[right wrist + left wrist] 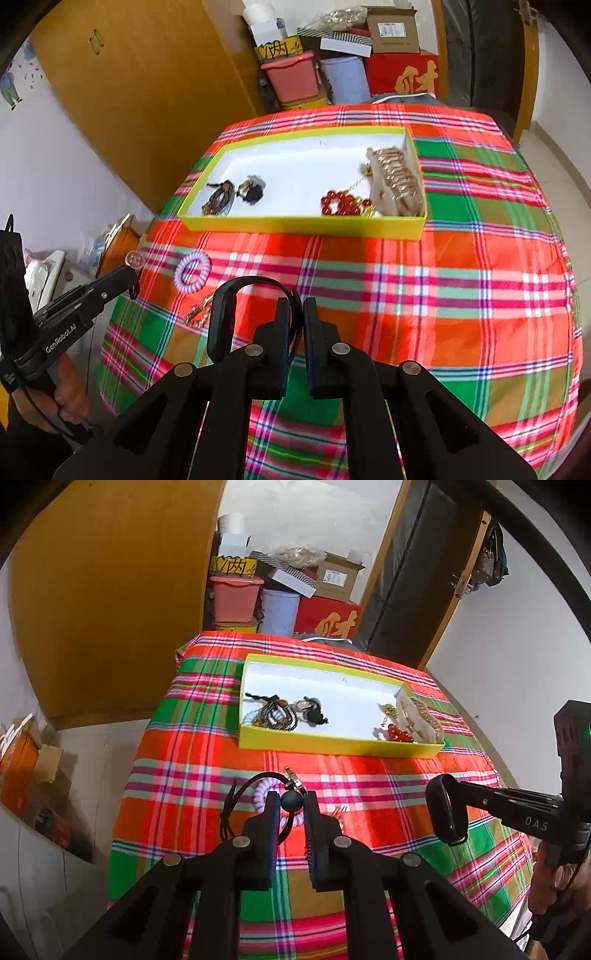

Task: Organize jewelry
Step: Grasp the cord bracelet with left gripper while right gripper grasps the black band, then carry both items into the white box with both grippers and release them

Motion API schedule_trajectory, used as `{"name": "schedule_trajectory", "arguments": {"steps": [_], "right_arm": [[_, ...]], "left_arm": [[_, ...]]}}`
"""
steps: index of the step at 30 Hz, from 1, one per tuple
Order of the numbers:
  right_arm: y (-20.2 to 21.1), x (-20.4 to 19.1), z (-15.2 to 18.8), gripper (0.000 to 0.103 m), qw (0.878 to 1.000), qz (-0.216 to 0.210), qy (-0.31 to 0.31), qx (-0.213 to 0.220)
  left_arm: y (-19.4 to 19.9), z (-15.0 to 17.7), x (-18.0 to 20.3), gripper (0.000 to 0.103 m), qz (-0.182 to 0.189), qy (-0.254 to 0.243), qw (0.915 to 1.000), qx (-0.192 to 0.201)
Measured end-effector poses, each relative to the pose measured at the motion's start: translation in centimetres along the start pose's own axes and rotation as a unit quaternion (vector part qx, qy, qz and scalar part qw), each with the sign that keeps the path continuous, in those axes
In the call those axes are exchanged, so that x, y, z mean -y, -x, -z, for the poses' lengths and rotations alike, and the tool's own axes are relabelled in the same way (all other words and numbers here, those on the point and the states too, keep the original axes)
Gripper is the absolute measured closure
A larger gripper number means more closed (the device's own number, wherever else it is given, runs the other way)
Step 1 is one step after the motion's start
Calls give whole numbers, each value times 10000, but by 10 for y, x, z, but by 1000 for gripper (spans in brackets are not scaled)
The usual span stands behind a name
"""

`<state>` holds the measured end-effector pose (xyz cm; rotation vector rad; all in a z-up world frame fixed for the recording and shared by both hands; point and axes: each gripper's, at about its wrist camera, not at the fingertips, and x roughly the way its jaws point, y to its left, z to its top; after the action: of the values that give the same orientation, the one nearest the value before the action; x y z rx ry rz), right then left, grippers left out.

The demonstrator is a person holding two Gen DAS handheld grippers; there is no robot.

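My left gripper [291,797] is shut on a black cord bracelet; its dark round bead [291,801] sits between the pads and a gold charm [291,776] hangs past the tips. My right gripper [297,304] is shut on the strap of a black wristband [221,314], which loops out to the left of the fingers. Both are lifted above the plaid cloth. A yellow tray [332,747] [295,223] lies beyond them, holding dark beaded bracelets [221,199], red beads [341,205] and gold pieces [399,181]. From each wrist view the other gripper shows at the side: the right gripper [458,788], the left gripper [129,275].
A purple spiral hair tie [192,271] and a gold chain [197,312] lie on the plaid cloth [443,277] in front of the tray. Boxes and buckets [295,74] are stacked behind the table, beside a wooden cupboard [147,92]. A person's hand [70,402] holds the left gripper.
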<state>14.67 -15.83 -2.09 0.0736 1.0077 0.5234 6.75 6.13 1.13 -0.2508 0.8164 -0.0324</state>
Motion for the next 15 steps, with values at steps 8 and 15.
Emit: {"name": "schedule_trajectory", "arguments": {"steps": [8,15], "right_arm": [[2,4,-26,96,9997,70,71,235],[-7,4,-53,96,9991,103,148,393]], "left_arm": [[-7,-26,7,91,41,-162,9997,161],[-22,-52,10,91,82,-268,9993,255]]}}
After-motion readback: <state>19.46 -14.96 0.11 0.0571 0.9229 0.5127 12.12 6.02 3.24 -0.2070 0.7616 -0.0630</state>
